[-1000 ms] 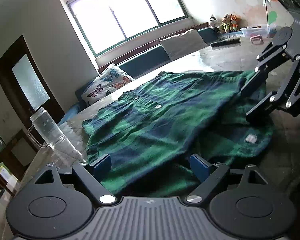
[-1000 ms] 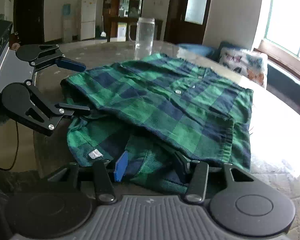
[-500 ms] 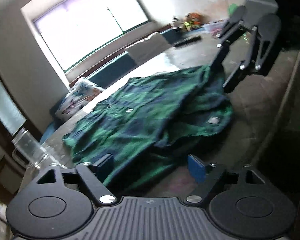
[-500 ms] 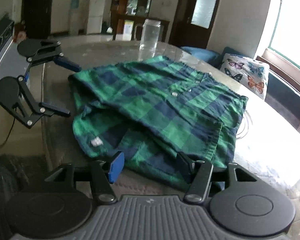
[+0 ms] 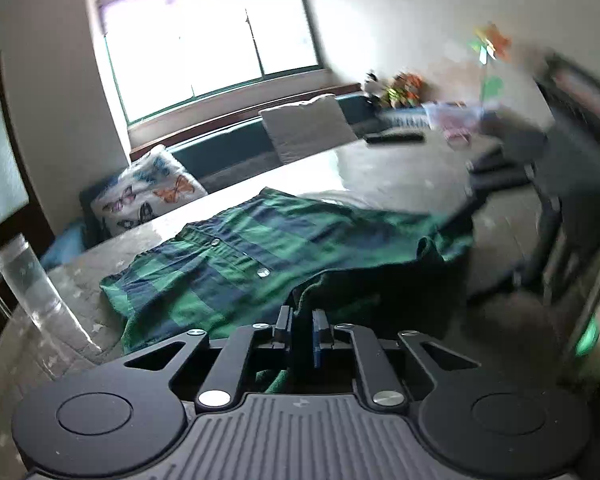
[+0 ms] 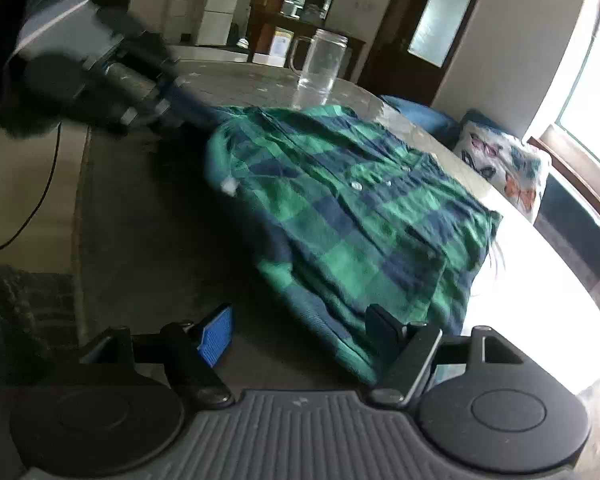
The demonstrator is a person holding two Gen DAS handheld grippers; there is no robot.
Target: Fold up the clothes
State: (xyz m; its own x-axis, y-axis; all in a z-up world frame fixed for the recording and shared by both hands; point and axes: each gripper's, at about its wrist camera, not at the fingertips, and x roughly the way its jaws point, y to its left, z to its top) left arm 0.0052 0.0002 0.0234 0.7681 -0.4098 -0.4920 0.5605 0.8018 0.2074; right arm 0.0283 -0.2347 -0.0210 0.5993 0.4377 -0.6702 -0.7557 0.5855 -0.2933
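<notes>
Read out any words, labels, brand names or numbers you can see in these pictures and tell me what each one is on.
No text can be read.
White tag on the green checked shirt: too small and blurred to read.
Box on the sideboard behind the glass jug: has print, too blurred to read.
Small mark on each claw's ribbed base: a logo shape, no letters I can make out.
Glass jug: no label visible.

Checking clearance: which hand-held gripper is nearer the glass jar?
Left. The left hand-held gripper, shut on the shirt, sits beside the glass jar; the right hand-held gripper is across the shirt.
</notes>
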